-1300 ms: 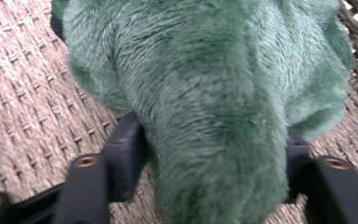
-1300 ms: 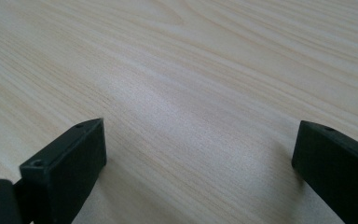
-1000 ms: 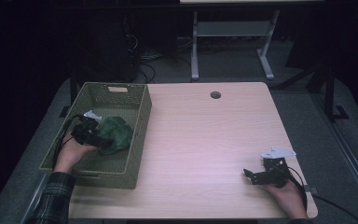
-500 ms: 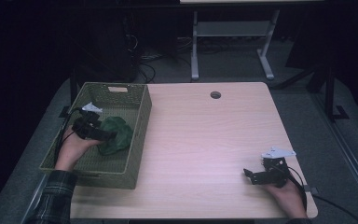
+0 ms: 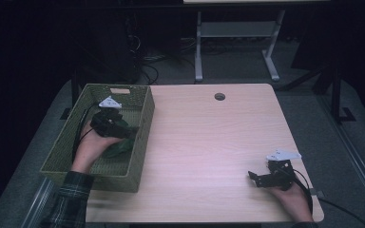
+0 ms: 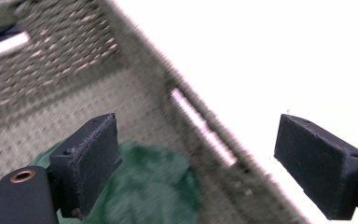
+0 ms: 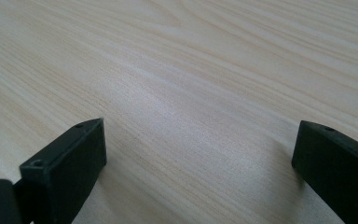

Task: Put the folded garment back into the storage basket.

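one pale wood-grain rectangular worktop, with one round dark cable hole near its far edge.
one olive-green woven rectangular basket, standing at the worktop's left side; two slot handles counted, one in the far end wall and one in a long side wall.
one crumpled dark green cloth, lying inside the basket.
two black hand-held tongs: left tongs, right tongs; two flat black jaws each, four jaws in all.
two grey three-cornered plates, one atop each pair of tongs.
two hands; one plaid sleeve.
one grey metal stand on the floor beyond.
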